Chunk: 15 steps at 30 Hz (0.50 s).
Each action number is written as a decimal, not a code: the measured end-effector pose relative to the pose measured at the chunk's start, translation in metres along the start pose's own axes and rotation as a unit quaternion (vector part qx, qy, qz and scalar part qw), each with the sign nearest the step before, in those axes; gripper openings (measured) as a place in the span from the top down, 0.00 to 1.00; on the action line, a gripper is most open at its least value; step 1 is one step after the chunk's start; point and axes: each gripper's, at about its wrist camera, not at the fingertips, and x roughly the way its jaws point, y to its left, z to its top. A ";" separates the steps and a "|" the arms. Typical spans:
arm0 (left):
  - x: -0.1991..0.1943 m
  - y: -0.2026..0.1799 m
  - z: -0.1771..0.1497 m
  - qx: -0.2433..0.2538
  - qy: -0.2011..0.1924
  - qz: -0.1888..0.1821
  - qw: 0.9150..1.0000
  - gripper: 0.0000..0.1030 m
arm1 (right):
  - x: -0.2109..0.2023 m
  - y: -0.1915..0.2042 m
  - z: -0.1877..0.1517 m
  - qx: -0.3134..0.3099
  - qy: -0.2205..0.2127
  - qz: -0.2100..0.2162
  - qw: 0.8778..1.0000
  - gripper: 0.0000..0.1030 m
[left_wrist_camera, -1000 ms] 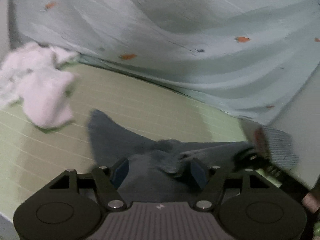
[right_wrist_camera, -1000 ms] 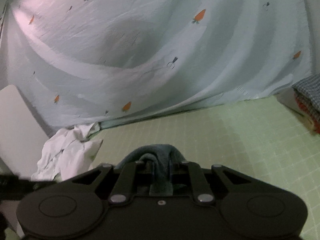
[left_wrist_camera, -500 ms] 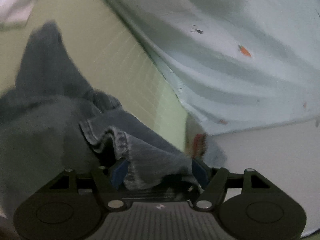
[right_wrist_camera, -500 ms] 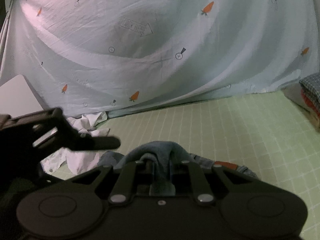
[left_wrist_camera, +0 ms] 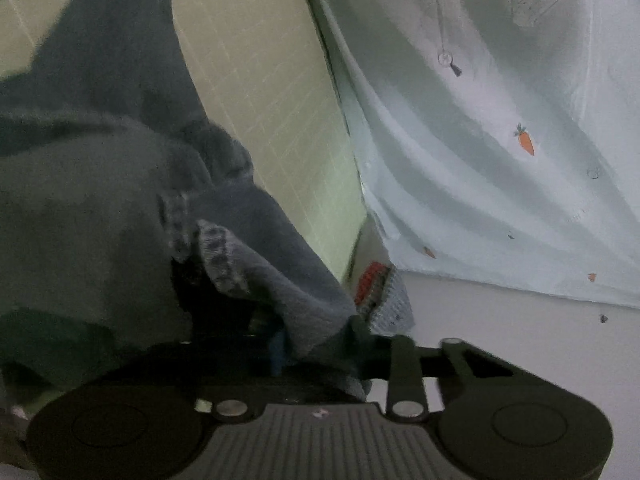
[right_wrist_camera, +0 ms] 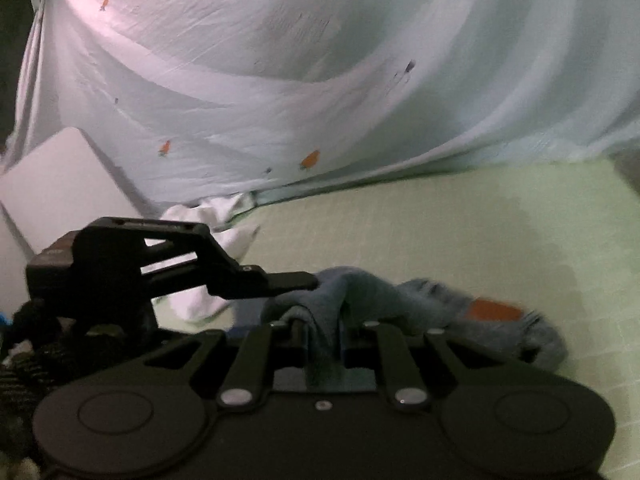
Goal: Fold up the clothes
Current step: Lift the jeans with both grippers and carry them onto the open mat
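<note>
A: Left tool (left_wrist_camera: pixel 316 344)?
B: Jaws closing, a fold of the crumpled blue-grey denim garment (left_wrist_camera: pixel 256 264) between them.
A: Right tool (right_wrist_camera: pixel 322 336)?
B: Clenched on a bunched ridge of the same garment; jaws easing open slightly.
A: Where's the garment?
B: On the pale green gridded mat (right_wrist_camera: pixel 460 220), toward its near edge, orange patch up. Crumpled white cloth (right_wrist_camera: pixel 212 240) lies by the mat's far-left edge, under the hanging carrot-print sheet (right_wrist_camera: pixel 280 80).

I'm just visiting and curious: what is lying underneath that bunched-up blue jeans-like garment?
Under the blue denim garment lies a pale green gridded mat, bare around it. What sits beneath the bunched middle is covered by cloth. The right gripper pinches one fold.
</note>
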 end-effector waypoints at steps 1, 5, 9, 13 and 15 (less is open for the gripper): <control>-0.008 0.001 0.002 0.004 -0.013 0.009 1.000 0.77 | 0.002 -0.001 -0.002 0.007 0.006 0.011 1.000 0.77; -0.052 0.009 0.014 0.022 -0.096 0.067 0.993 0.90 | 0.002 -0.013 -0.008 0.044 0.010 0.027 0.999 0.57; -0.110 0.032 0.025 0.017 -0.188 0.138 0.972 0.94 | 0.003 -0.043 -0.013 0.115 0.001 -0.026 0.993 0.52; -0.160 0.060 0.028 -0.005 -0.258 0.228 0.939 0.94 | 0.007 -0.088 -0.024 0.202 0.006 -0.129 0.971 0.44; -0.172 0.076 0.026 -0.012 -0.259 0.267 0.928 0.94 | 0.011 -0.105 -0.032 0.240 0.013 -0.155 0.958 0.35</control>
